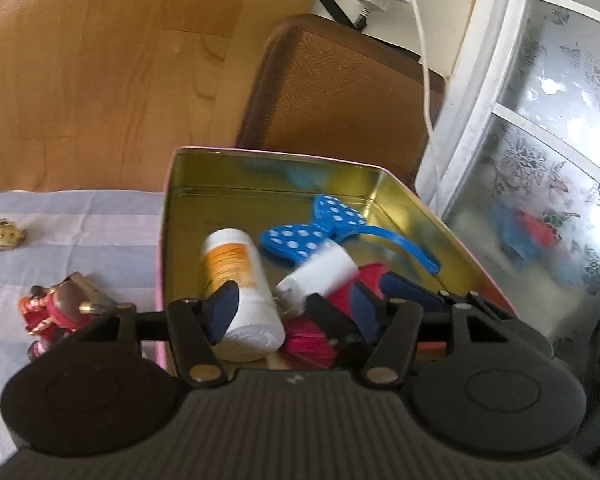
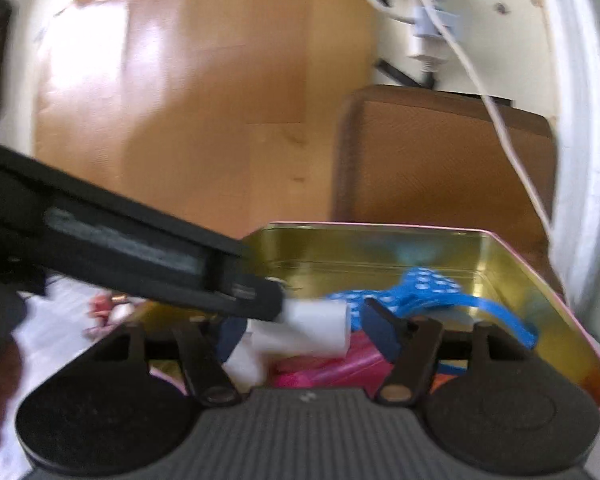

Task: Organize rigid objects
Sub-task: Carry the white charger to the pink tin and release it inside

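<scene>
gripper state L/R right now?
Left tongs: open over the tin, holding nothing.
Right tongs: open around the white cylinder; grip cannot be told, frame is blurred.

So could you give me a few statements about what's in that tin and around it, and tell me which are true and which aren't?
1. A blue bow with white dots lies inside the tin. True.
2. The white bottle with the orange label stands upright. False: it lies on its side in the tin.
3. A red figurine is inside the tin. False: it sits on the striped cloth outside it.
4. The left gripper has its fingers spread apart over the tin. True.
5. The tin's inside is silver. False: it looks golden.
</scene>
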Demonstrator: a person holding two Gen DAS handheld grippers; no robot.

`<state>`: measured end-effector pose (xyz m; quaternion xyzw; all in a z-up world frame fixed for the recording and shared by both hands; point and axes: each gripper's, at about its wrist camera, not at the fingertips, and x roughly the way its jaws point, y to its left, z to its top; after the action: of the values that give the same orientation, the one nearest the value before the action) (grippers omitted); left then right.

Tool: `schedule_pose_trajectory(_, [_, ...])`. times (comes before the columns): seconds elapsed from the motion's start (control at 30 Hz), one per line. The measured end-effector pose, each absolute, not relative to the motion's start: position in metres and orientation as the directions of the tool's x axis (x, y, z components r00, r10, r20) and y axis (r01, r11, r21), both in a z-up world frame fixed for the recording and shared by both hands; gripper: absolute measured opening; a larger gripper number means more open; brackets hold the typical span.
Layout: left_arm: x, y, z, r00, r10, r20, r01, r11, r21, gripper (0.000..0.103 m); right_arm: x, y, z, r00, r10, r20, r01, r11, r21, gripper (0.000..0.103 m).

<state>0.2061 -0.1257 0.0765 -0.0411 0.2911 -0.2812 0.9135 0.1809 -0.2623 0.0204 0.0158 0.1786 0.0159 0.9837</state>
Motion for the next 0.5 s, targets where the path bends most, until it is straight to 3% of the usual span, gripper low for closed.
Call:
schedule_pose_trajectory(0.3, [0.162, -0.074, 0.085, 0.73, -0.531, -0.431, 0.461, 0.847, -0.263, 0.064, 0.166, -0.269, 0.024, 0.957, 0.041, -0.288, -0.022, 0.997, 0.068, 0.061])
schedule_pose_trajectory(0.5, [0.153, 0.01, 0.066, 0.79, -0.391, -0.473, 0.3, 0.919, -0.258, 0.064, 0.145, -0.252, 0.045, 0.966, 0.074, -0.248, -0.053, 0.994, 0.091, 0.061])
